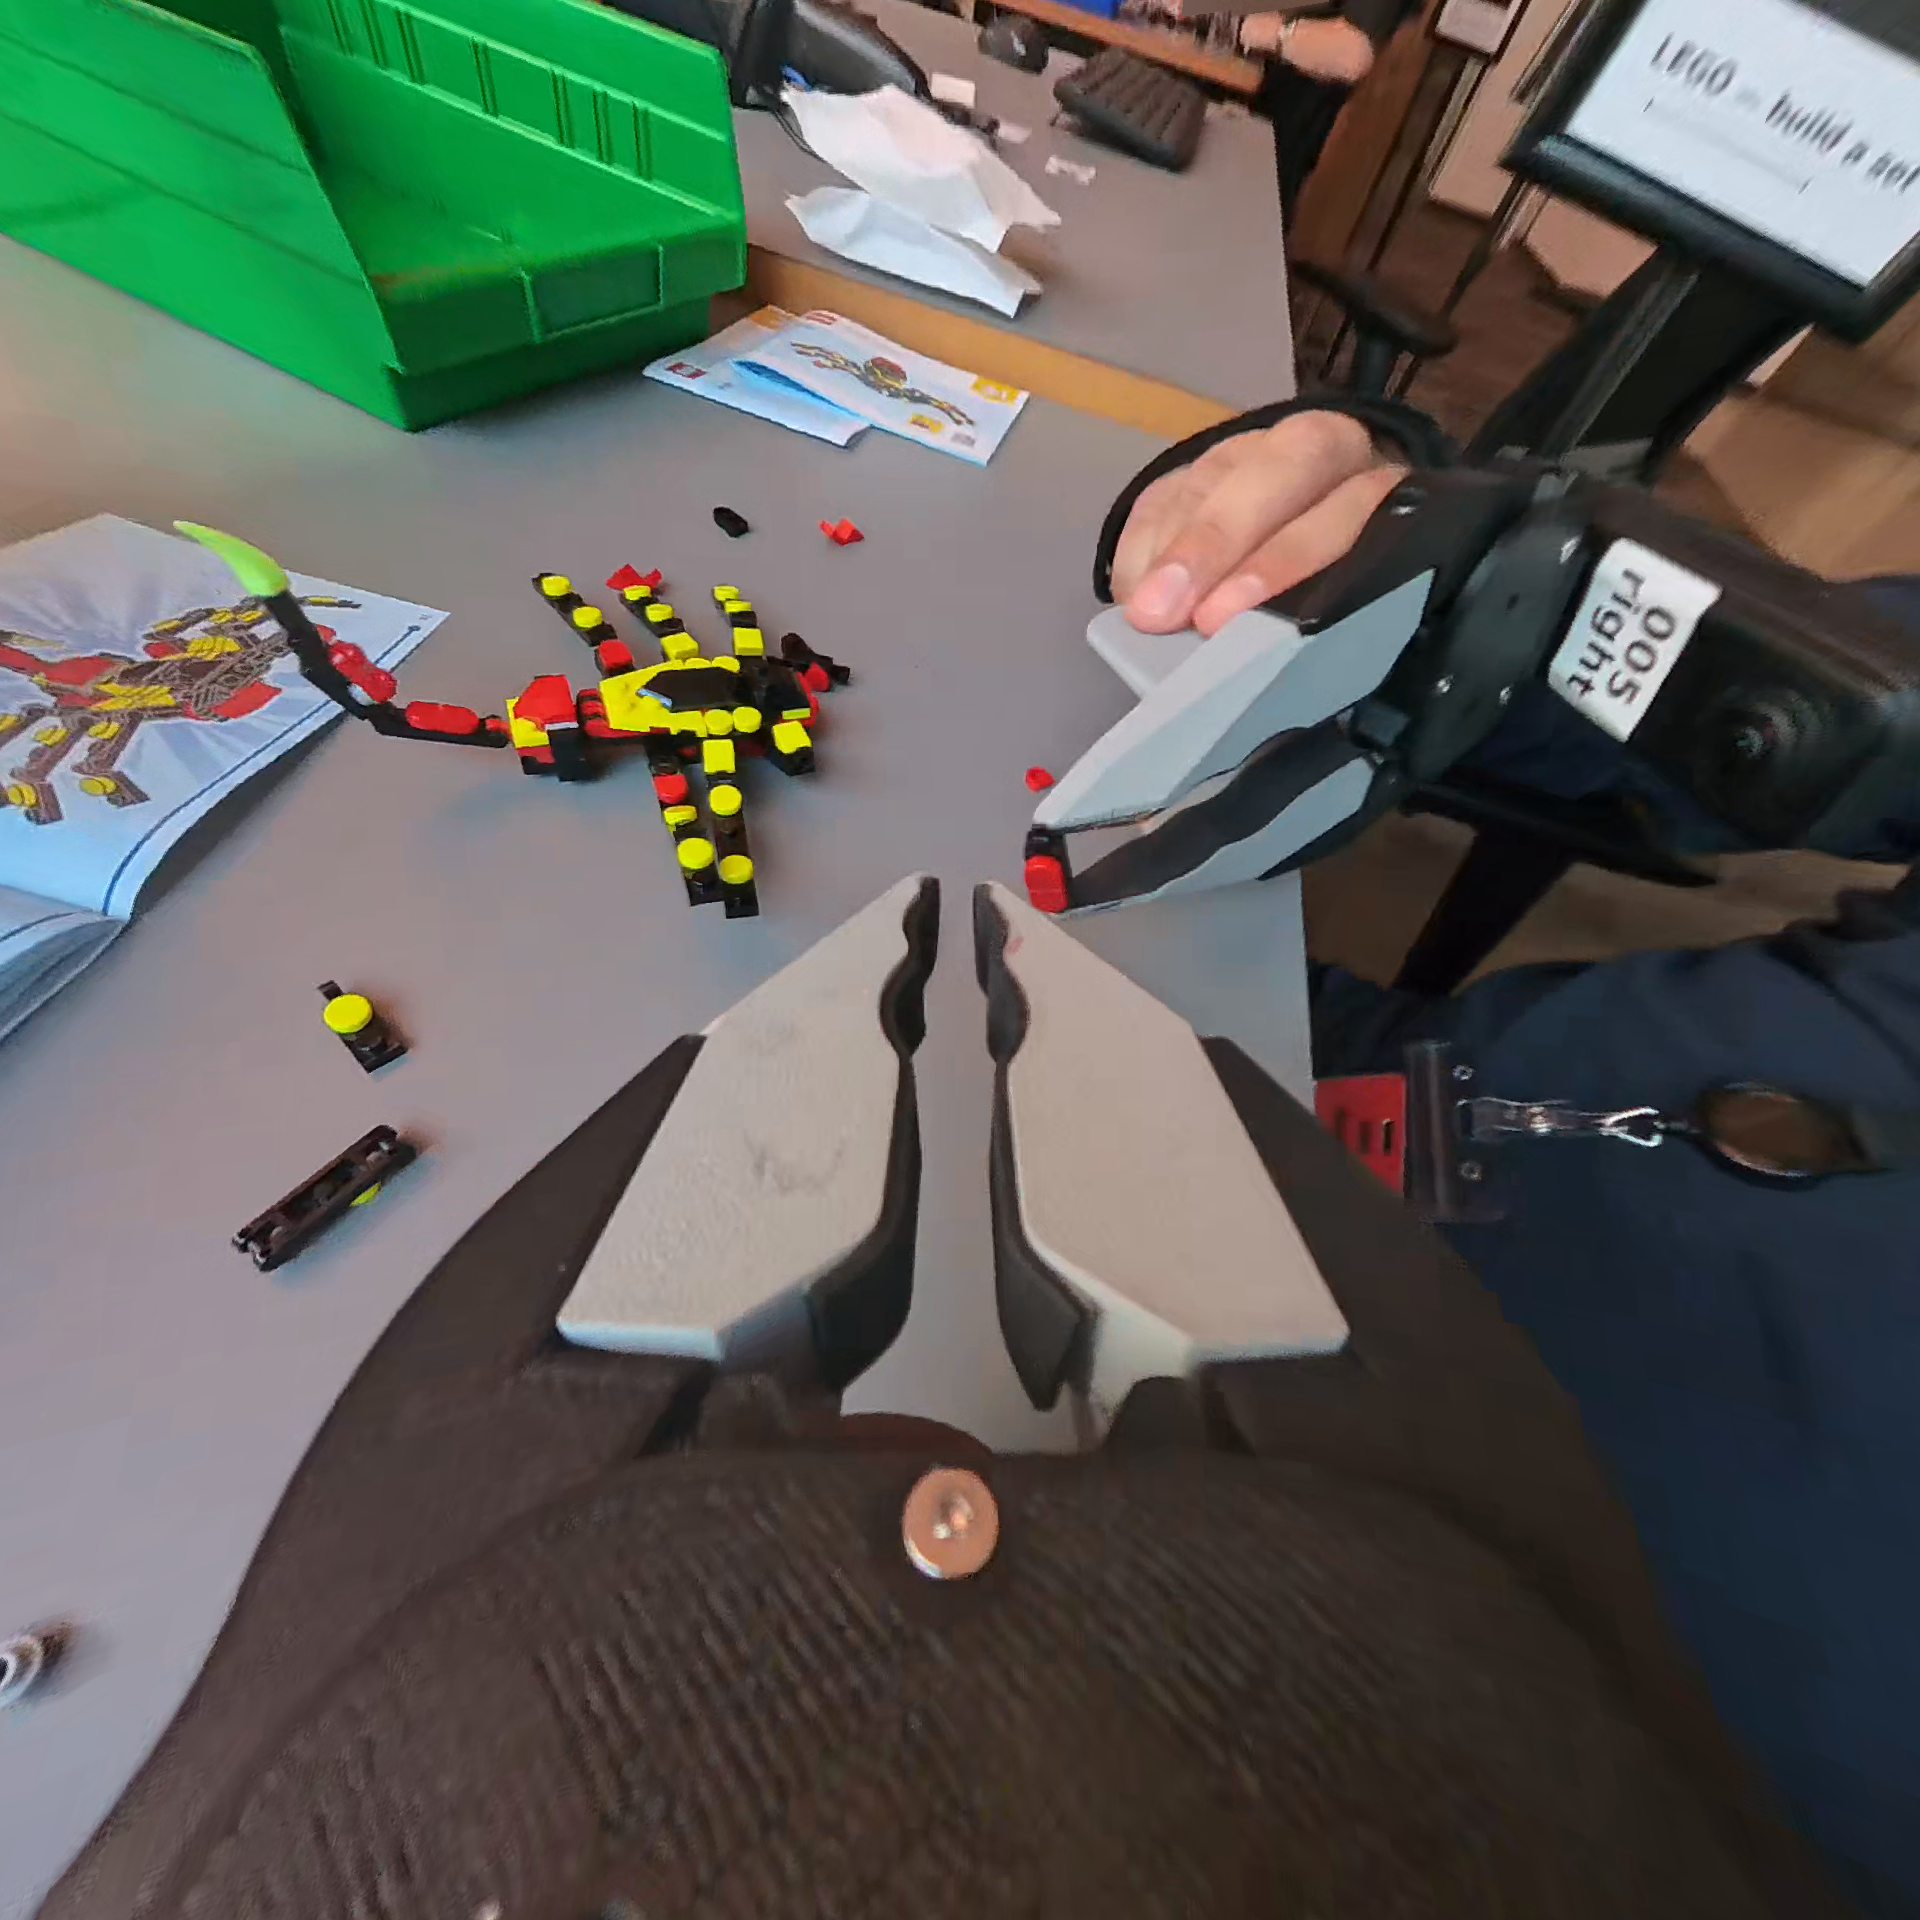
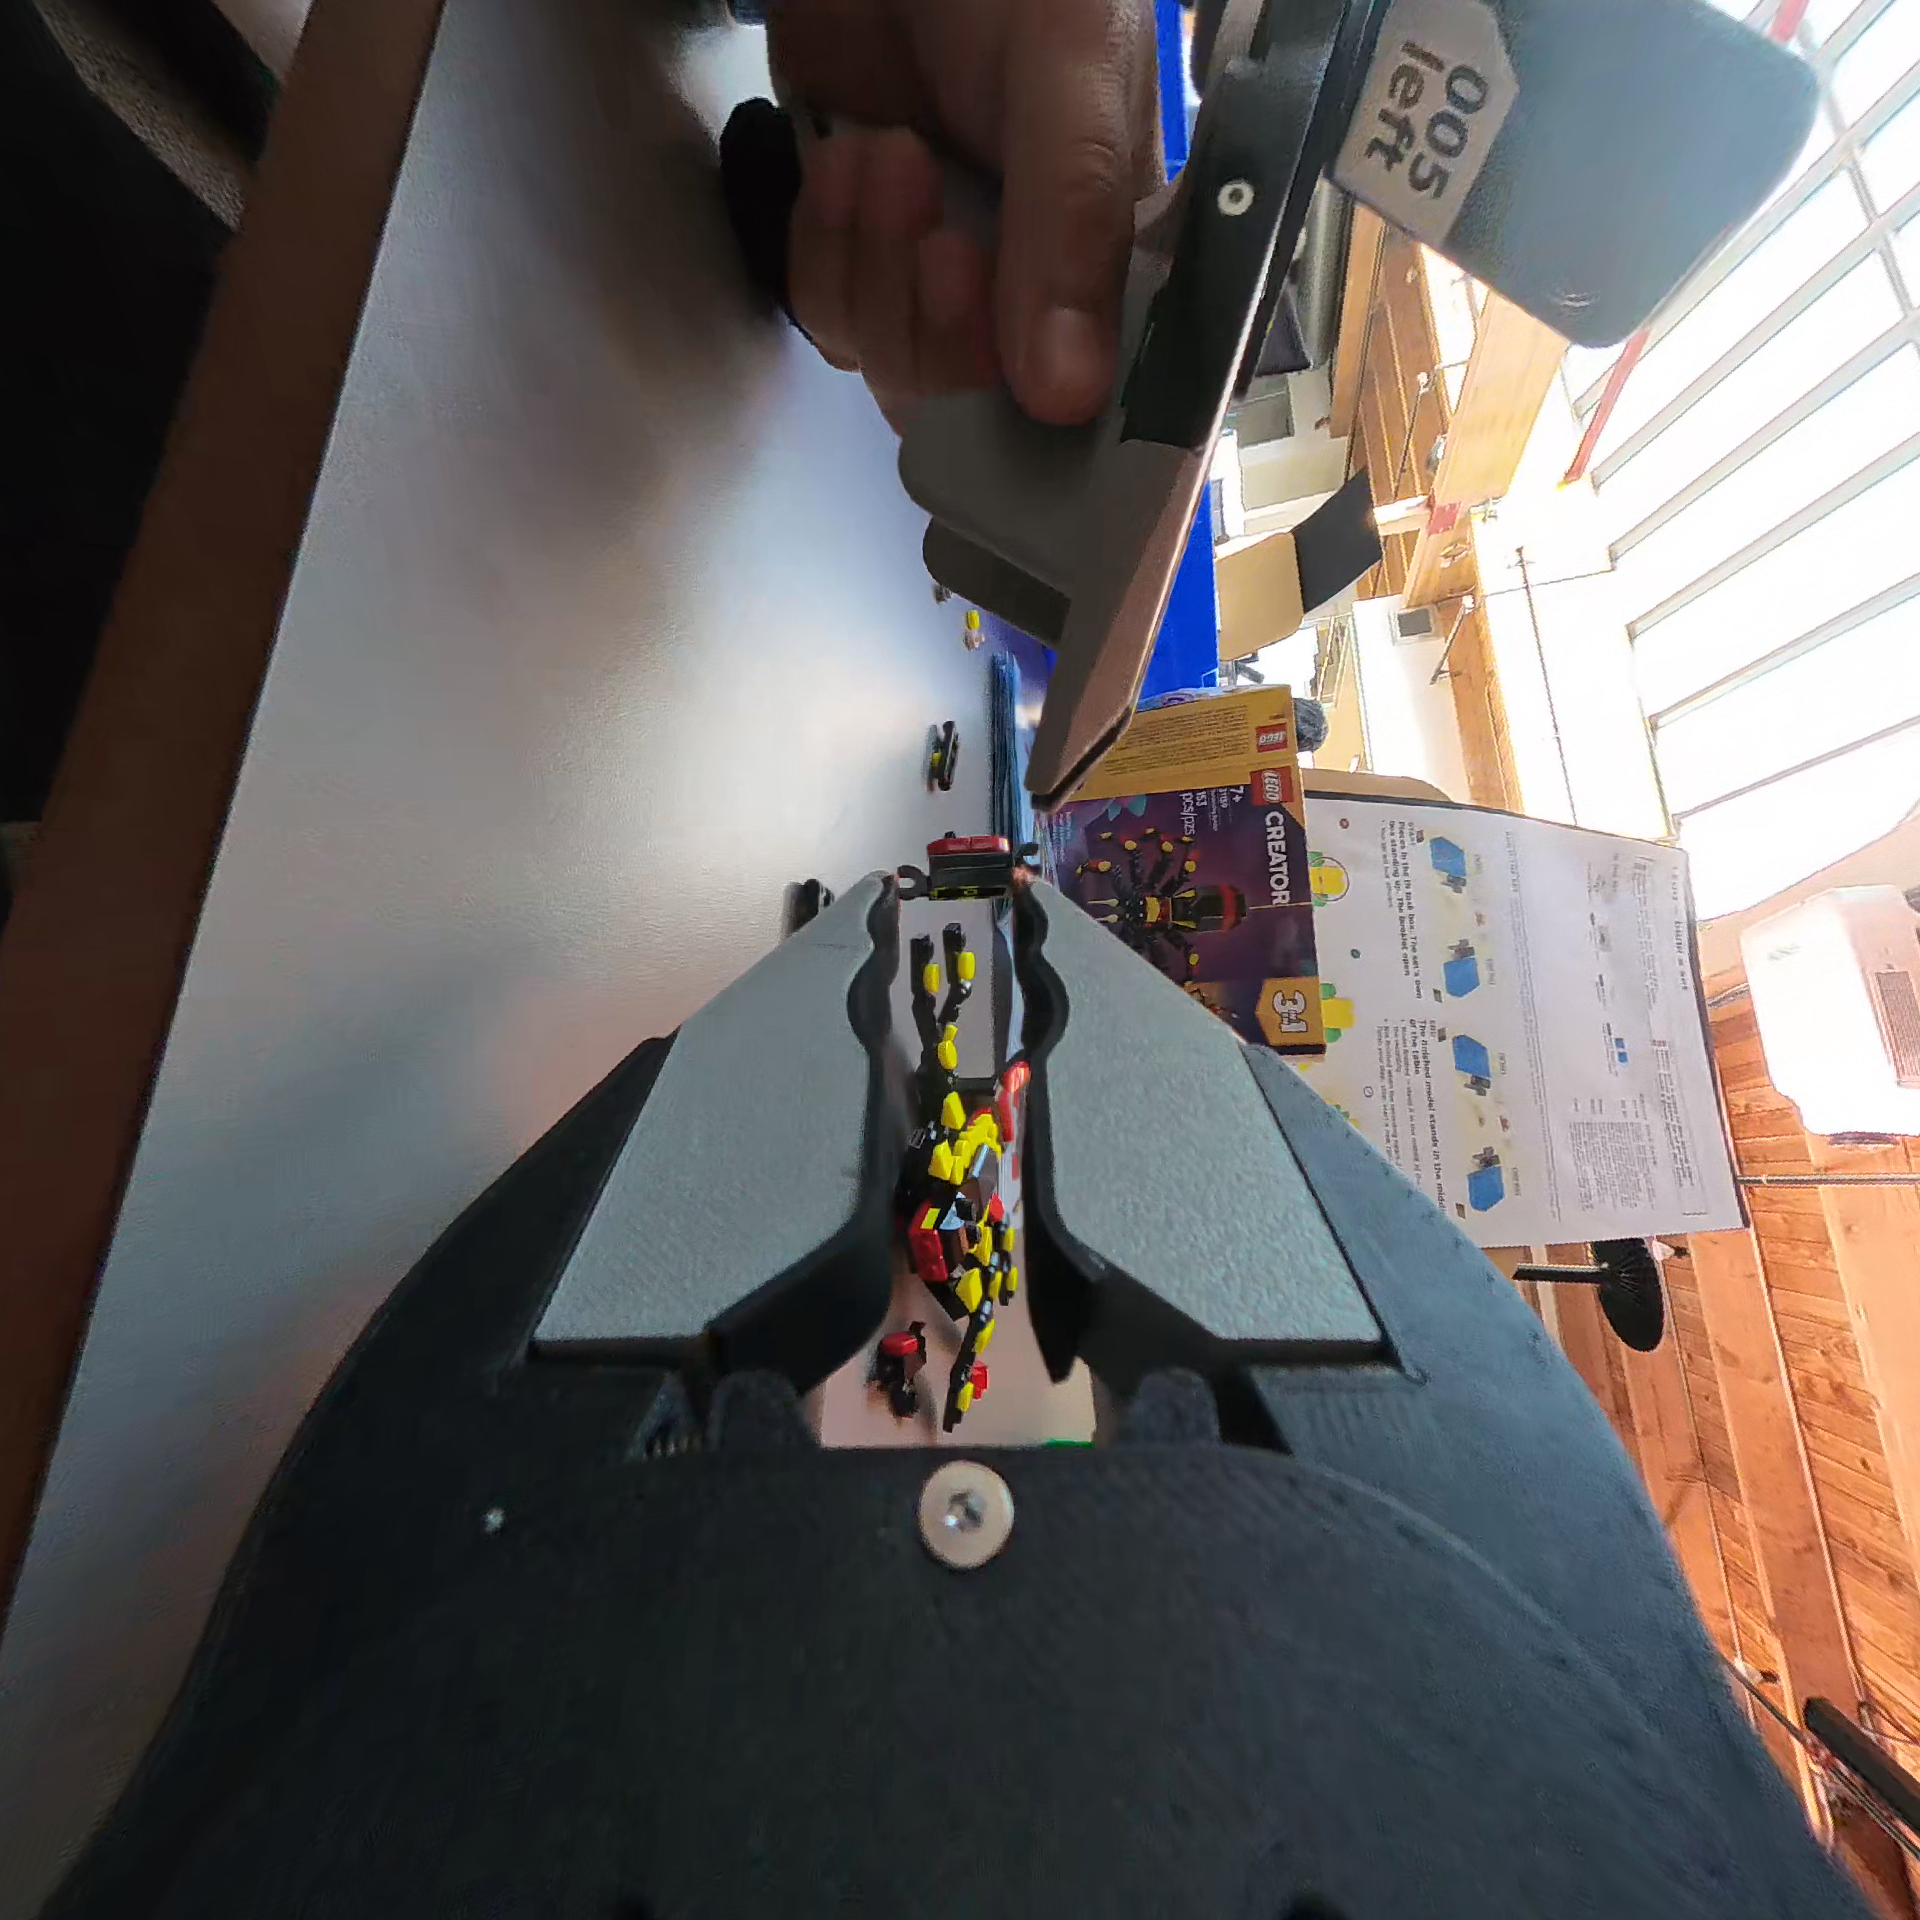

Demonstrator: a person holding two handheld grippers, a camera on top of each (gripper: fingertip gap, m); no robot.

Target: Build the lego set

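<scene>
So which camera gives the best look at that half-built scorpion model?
The left wrist view: the scorpion model lies whole on the grey table, with its legs and green-tipped tail clear. In the right wrist view it shows only as a sliver between that gripper's fingers.

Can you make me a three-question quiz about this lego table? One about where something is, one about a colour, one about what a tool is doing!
1. Where is the green bin?
A. Far side of the table
B. On the floor
C. On the booklet

2. What colour is the tip of the lego model's tail?
A. Blue
B. Light green
C. White

3. What is the right tool doing?
A. Hanging empty
B. Gripping paper
C. Gripping a small red and black piece

Answers: 1 A, the bin sits beyond the model. 2 B, the curved tip is light green. 3 C, the piece sits between its tips.
</scene>
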